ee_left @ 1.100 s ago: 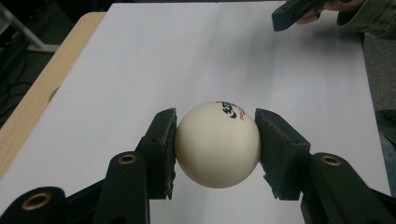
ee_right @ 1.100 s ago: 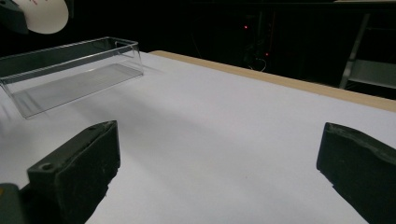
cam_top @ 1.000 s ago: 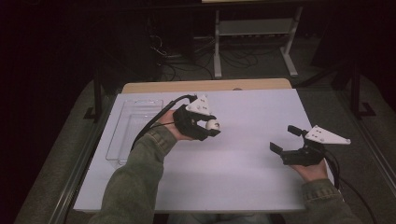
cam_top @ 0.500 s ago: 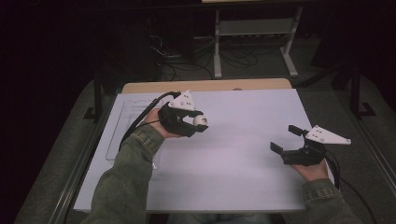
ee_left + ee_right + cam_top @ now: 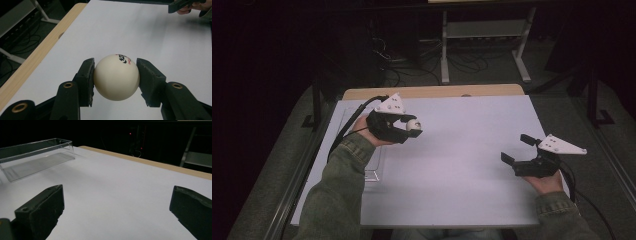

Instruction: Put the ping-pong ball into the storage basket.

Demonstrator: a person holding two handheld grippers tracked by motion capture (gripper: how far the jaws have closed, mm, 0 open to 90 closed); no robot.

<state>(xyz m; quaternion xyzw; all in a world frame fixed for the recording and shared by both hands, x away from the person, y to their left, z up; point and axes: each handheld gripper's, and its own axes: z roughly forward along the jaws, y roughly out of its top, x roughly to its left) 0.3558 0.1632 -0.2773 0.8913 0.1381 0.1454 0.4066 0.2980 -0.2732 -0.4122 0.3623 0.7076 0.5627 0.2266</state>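
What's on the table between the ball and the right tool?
Nothing: in the high view, bare white table top runs from the ball in the left tool to the open right tool.

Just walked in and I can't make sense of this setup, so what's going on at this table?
A person at a white table holds a claw in each hand. The left claw is shut on a white ball with printing on it and carries it above the table, near a clear plastic tray at the left edge. The right claw is open with nothing in it, low over the right side of the table.
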